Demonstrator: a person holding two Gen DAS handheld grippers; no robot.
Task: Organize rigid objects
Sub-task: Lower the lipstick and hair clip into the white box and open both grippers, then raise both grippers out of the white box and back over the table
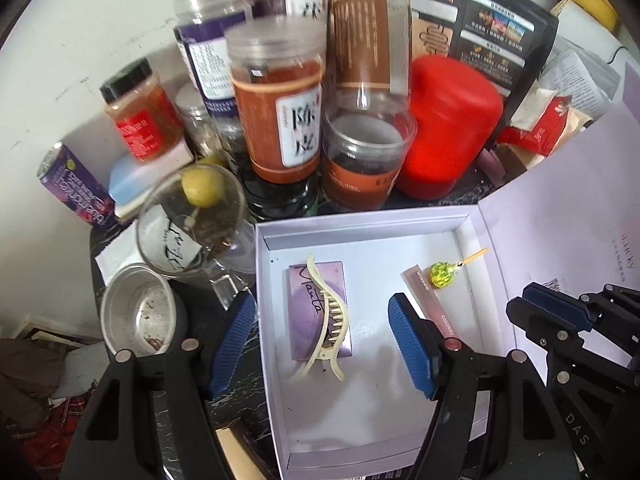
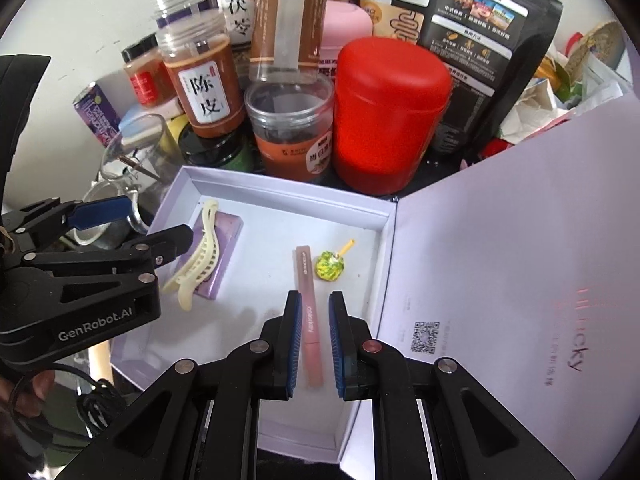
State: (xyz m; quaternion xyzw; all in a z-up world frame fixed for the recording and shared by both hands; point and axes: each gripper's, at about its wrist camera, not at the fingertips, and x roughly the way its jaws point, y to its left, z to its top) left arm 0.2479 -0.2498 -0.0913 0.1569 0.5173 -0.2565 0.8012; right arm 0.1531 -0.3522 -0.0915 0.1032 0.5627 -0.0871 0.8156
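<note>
Matt card, glossy plastic, clear glass

The open box (image 1: 472, 220) looks like matt pale card; the red canister (image 1: 448, 128) is smooth glossy plastic; the hair clip (image 1: 328, 312) seems cream plastic; the gripper pads (image 1: 412, 340) are ribbed blue, perhaps rubber.

Wall (image 1: 100, 20): plain white, matte, scuffed, behind clutter. Worktop (image 1: 236, 392): black w/ pale marble veining, mostly covered. Floor area lower left: dark fabric (image 1: 28, 372), red plaid cloth (image 1: 68, 412). Light: soft, even daylight-type, no hard shadows.
</note>
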